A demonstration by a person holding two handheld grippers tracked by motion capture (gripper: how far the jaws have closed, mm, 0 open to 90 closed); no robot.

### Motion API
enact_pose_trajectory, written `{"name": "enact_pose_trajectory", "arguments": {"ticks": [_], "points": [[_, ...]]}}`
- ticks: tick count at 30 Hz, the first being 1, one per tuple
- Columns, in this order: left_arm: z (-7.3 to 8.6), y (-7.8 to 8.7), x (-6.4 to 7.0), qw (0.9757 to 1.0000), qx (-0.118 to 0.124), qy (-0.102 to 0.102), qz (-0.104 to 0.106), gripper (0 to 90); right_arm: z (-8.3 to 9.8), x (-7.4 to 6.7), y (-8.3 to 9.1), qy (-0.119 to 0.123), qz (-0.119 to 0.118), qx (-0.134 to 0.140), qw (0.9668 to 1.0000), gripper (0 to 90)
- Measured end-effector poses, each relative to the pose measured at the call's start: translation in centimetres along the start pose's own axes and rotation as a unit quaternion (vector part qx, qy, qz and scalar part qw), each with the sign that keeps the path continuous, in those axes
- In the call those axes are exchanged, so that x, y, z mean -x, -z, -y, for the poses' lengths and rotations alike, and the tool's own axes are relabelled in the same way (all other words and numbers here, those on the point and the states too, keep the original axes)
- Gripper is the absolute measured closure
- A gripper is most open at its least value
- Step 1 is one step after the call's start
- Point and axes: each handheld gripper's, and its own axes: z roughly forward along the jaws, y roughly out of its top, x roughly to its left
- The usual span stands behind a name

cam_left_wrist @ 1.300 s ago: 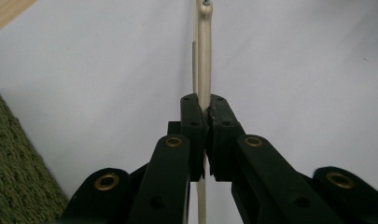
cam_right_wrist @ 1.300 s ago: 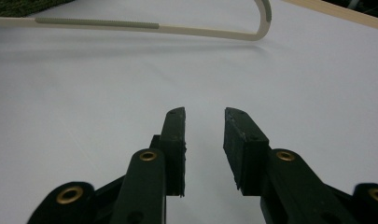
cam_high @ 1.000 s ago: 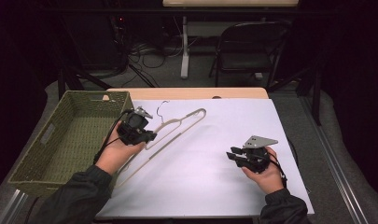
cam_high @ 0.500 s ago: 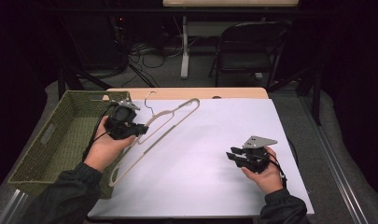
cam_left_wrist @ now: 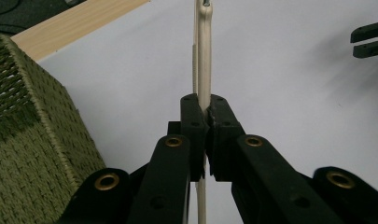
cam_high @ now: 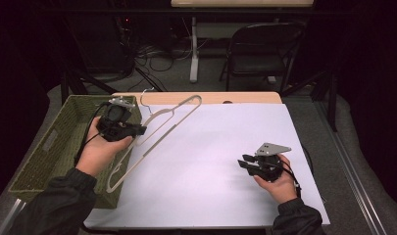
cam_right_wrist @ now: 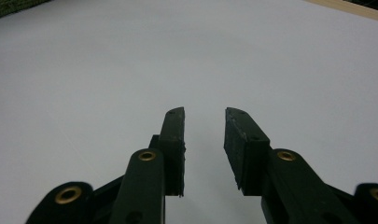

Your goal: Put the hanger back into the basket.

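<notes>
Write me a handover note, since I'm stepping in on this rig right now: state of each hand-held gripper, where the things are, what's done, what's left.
Left hand-held gripper: shut on the hanger, near the basket's right wall.
Right hand-held gripper: open, nothing between its jaws, low over the white table cover.
Hanger: its far end points across the table; its near end reaches the basket's corner.
Basket: at the table's left edge.
Done: hanger gripped.
Left: probably putting it in the basket.

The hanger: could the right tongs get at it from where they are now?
Probably yes. The right tongs stand open with nothing between them, and bare white tabletop lies between them and the hanger, which the left tongs hold near the basket.
</notes>
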Motion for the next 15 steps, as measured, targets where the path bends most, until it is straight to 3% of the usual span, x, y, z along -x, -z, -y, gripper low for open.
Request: {"name": "enact_pose_trajectory", "arguments": {"ticks": [9,15], "points": [[-0.4,1.9,-0.9,0.9997,0.018,0.015,0.001,86.7,0.0,0.0,0.0,0.000,0.002,0.001,1.0000,67.7],[-1.0,4.0,-1.4,0.9994,0.030,0.013,-0.012,86.7,0.0,0.0,0.0,-0.001,0.002,0.001,1.0000,67.6]]}}
